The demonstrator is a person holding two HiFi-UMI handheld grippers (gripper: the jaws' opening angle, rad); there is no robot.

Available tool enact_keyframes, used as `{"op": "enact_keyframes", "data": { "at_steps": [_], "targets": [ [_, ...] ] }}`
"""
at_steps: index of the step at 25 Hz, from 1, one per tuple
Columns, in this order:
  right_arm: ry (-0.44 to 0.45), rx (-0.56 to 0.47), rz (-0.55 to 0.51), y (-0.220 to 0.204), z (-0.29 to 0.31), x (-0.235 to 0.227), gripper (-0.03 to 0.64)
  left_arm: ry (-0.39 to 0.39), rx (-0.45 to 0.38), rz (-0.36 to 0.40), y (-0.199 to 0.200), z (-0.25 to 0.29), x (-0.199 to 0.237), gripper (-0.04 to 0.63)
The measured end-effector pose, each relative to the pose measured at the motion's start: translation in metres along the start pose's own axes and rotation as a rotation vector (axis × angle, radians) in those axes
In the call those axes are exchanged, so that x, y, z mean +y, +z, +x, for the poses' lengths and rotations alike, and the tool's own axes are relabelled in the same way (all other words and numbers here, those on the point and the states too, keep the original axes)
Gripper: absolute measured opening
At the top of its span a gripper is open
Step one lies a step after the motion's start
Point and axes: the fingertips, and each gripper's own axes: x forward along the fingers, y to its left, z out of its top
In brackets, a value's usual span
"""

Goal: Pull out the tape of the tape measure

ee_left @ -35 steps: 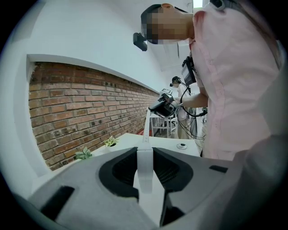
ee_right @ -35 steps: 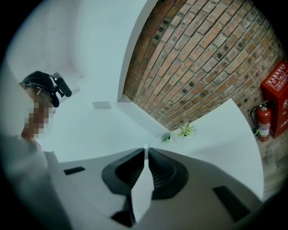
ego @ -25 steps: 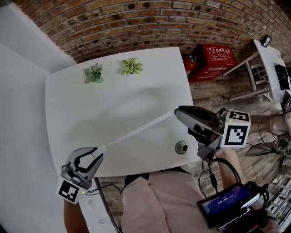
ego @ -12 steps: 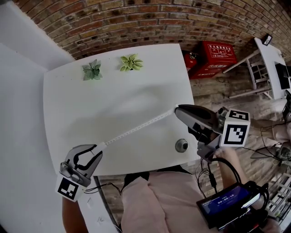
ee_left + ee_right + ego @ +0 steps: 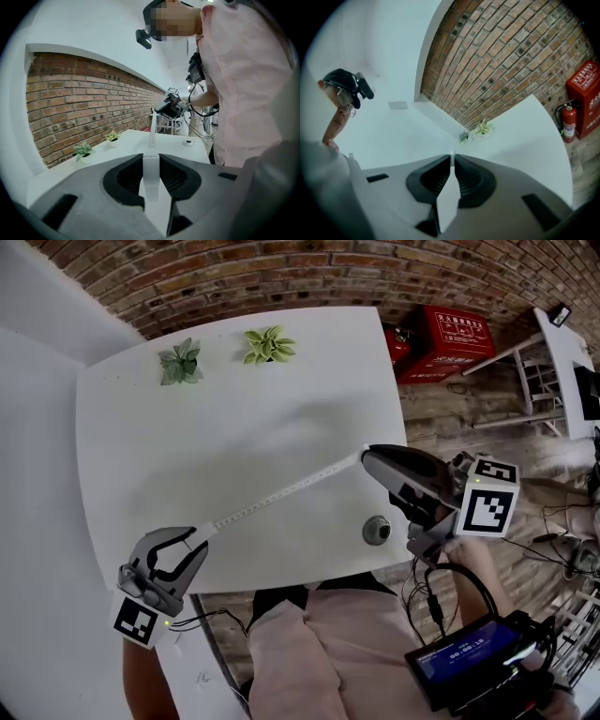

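White table (image 5: pixel 234 427), dark green plant (image 5: pixel 179 363) and pale green plant (image 5: pixel 268 345) at far edge, round fitting (image 5: pixel 376 530) near front edge

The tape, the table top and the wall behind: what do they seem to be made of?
The tape: thin white strip with fine printed marks, stretched straight; fabric or coated steel, I cannot tell. The table top: smooth matt white, probably laminate or painted board. The wall: rough red-brown bricks with pale mortar joints, unpainted.

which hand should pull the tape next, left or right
Right, probably. The right gripper is shut on the thin end of the tape at the right edge of the table, with open floor beyond to draw into. The left gripper clamps the wider white end and can anchor.
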Motion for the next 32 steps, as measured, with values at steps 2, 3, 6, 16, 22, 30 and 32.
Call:
{"op": "enact_keyframes", "data": {
  "at_steps": [2, 3, 6, 16, 22, 30, 32],
  "targets": [
    [-0.005, 0.006, 0.004, -0.003, 0.001, -0.005, 0.035, -0.007, 0.007, 0.006, -0.002, 0.002, 0.0, 0.101],
    [-0.007, 0.009, 0.007, -0.005, 0.001, -0.007, 0.035, -0.009, 0.01, 0.007, -0.004, 0.004, 0.0, 0.101],
    [-0.011, 0.016, 0.017, -0.009, 0.003, -0.013, 0.035, -0.014, 0.018, 0.001, -0.008, 0.007, 0.001, 0.101],
    [-0.043, 0.045, 0.023, -0.025, 0.01, -0.035, 0.035, -0.038, 0.033, -0.008, -0.028, 0.019, 0.003, 0.101],
    [-0.058, 0.068, 0.027, -0.038, 0.021, -0.051, 0.035, -0.051, 0.043, -0.025, -0.047, 0.025, 0.006, 0.101],
    [-0.082, 0.097, 0.044, -0.051, 0.032, -0.071, 0.035, -0.07, 0.065, -0.052, -0.066, 0.034, 0.006, 0.102],
    [-0.086, 0.101, 0.047, -0.053, 0.034, -0.076, 0.035, -0.077, 0.068, -0.053, -0.069, 0.037, 0.007, 0.102]
  ]
}}
